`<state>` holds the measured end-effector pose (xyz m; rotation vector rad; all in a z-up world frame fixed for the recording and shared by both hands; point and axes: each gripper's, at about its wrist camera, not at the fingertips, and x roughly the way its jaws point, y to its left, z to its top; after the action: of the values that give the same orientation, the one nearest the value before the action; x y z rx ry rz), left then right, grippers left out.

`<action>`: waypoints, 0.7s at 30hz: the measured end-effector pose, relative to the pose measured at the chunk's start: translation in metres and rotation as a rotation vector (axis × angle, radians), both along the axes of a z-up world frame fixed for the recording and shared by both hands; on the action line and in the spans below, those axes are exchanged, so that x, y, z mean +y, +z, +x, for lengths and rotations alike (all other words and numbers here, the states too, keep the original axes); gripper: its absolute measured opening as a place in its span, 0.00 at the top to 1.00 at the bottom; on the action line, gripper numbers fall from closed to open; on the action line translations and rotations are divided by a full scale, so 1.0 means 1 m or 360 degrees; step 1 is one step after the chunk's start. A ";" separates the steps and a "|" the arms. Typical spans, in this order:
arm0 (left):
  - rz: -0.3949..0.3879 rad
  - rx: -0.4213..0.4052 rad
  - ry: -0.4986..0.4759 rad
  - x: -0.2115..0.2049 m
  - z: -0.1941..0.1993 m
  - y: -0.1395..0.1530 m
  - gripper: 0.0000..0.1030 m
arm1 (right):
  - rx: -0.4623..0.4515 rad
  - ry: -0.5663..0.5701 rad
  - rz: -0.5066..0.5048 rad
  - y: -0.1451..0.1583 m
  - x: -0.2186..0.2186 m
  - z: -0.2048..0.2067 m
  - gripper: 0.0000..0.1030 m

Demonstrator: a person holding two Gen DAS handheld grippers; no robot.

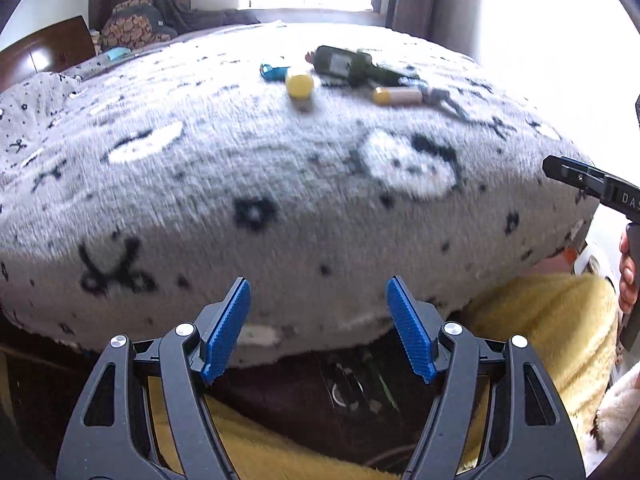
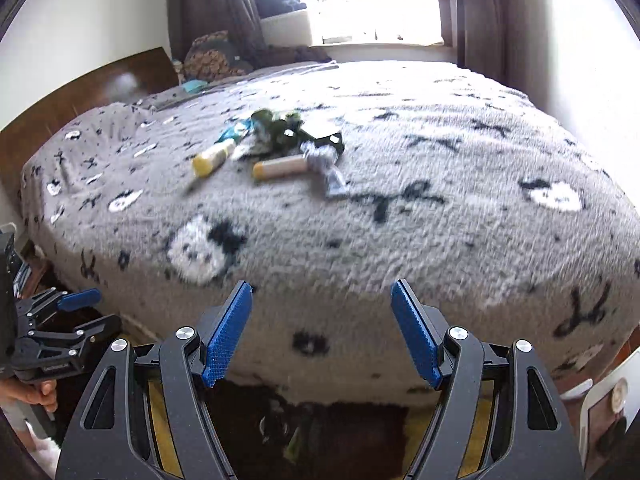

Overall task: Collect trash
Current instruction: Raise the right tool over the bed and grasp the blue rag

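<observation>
**Inspector:** Your left gripper (image 1: 318, 328) stands with its blue ribbed pads apart and nothing between them. It hangs over the near edge of the grey fleece bedspread with black and white figures (image 1: 248, 168). Your right gripper (image 2: 322, 330) is likewise spread and empty, above the same edge.

**Operator:** Where does the trash lie?

**Inspector:** All of it sits in one cluster on the far middle of the bedspread, well apart from both of your tools. You have a dark green glass bottle lying on its side (image 1: 352, 65), and a blue crumpled wrapper (image 1: 273, 71) just left of it. A pale tube with a yellow cap (image 1: 300, 86) points its cap toward you. A second cream tube with a yellow cap (image 1: 397, 96) lies to the right, below the bottle's neck. A grey crumpled scrap (image 2: 322, 158) touches that second tube's far end.

**Operator:** Anything below you?

**Inspector:** A yellow plush fabric (image 1: 552, 320) and a dark opening with unclear contents; blur prevents a closer reading.
</observation>
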<state>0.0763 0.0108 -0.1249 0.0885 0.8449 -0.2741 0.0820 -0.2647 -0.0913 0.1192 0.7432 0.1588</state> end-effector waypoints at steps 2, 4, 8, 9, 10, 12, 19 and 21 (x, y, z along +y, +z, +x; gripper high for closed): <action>0.0011 -0.0016 0.0010 0.000 0.011 0.004 0.35 | -0.0009 0.0001 0.0012 0.006 -0.005 0.010 0.29; 0.0021 -0.0024 0.0010 -0.007 0.021 0.006 0.35 | -0.0008 0.0004 0.0020 0.008 -0.005 0.023 0.29; 0.0038 -0.0029 0.0001 -0.015 0.044 0.007 0.35 | -0.0004 0.0002 0.0002 0.011 -0.002 0.050 0.29; 0.0048 -0.0031 -0.0002 -0.017 0.049 0.007 0.35 | -0.0004 0.0004 -0.0003 0.010 0.000 0.056 0.29; 0.0054 -0.0034 -0.0004 -0.019 0.055 0.007 0.35 | -0.0004 0.0007 -0.0010 0.009 0.002 0.064 0.29; 0.0055 -0.0033 -0.0002 -0.021 0.066 0.008 0.35 | 0.0003 0.0010 -0.0027 0.005 0.006 0.082 0.30; 0.0051 -0.0040 0.0064 -0.025 0.113 0.014 0.35 | 0.0035 0.0015 -0.0023 -0.005 0.016 0.138 0.42; 0.0041 -0.0036 0.0087 -0.026 0.128 0.016 0.35 | 0.0058 0.0017 -0.0053 -0.010 0.019 0.148 0.45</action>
<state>0.2046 -0.0156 -0.1086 0.0924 0.8272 -0.2104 0.2298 -0.2456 -0.1010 0.0865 0.7823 0.1543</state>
